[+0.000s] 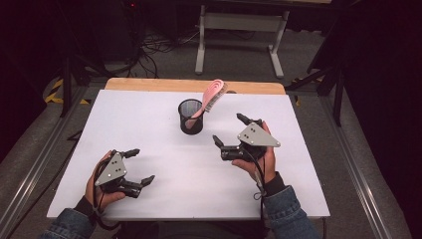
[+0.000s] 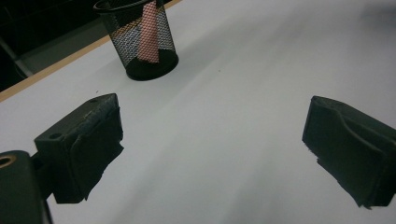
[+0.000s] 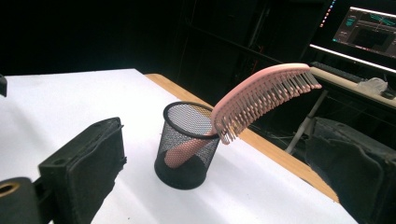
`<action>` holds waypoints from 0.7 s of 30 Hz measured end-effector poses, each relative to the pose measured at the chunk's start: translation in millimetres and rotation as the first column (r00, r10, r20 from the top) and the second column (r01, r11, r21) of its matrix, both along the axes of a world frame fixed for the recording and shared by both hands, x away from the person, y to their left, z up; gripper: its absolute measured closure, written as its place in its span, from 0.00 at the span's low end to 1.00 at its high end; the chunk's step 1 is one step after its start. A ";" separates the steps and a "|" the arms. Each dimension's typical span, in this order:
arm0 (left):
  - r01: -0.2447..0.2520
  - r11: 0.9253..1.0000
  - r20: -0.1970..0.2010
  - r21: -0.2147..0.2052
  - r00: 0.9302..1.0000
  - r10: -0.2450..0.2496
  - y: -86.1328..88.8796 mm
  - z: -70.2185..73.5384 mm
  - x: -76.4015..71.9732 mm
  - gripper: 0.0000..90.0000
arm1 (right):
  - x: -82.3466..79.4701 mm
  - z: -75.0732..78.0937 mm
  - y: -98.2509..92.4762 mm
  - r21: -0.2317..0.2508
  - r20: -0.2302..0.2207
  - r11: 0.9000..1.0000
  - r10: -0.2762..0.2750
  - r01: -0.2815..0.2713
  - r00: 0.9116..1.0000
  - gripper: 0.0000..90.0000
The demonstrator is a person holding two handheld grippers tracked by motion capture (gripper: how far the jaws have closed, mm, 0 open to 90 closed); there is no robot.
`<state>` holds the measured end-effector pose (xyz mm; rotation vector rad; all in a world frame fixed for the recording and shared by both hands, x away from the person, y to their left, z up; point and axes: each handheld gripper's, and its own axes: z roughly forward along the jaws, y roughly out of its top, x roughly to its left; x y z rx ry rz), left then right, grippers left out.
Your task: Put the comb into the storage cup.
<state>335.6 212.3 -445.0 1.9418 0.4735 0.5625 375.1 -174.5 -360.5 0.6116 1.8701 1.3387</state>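
While pink brush leans in mesh cup, both grippers' jaws spread, empty; table btwn.

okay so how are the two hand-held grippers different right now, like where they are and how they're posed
The right hand-held gripper is farther up the table, close to the black mesh cup holding the pink brush; the left hand-held gripper sits nearer the table's front edge, well away from the cup. The right one's jaws point toward the cup, the left one's toward the table's middle. Both are open, hold nothing, and carry a grey three-cornered plate.
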 end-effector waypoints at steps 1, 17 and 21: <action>0.000 1.000 0.000 -0.001 1.000 0.000 0.1 0.0 0.0 0.07 | -1.6 -0.7 -0.6 -0.006 0.002 1.000 0.002 -0.002 1.000 0.06; 0.003 1.000 0.003 0.001 1.000 -0.003 0.2 0.6 -0.5 0.07 | -15.6 -5.6 -9.5 -0.035 0.018 0.999 -0.001 0.001 1.000 0.06; 0.001 1.000 0.004 -0.002 1.000 -0.001 0.5 0.7 -0.5 0.07 | -18.7 -6.8 -12.4 -0.039 0.019 0.999 -0.002 0.003 1.000 0.06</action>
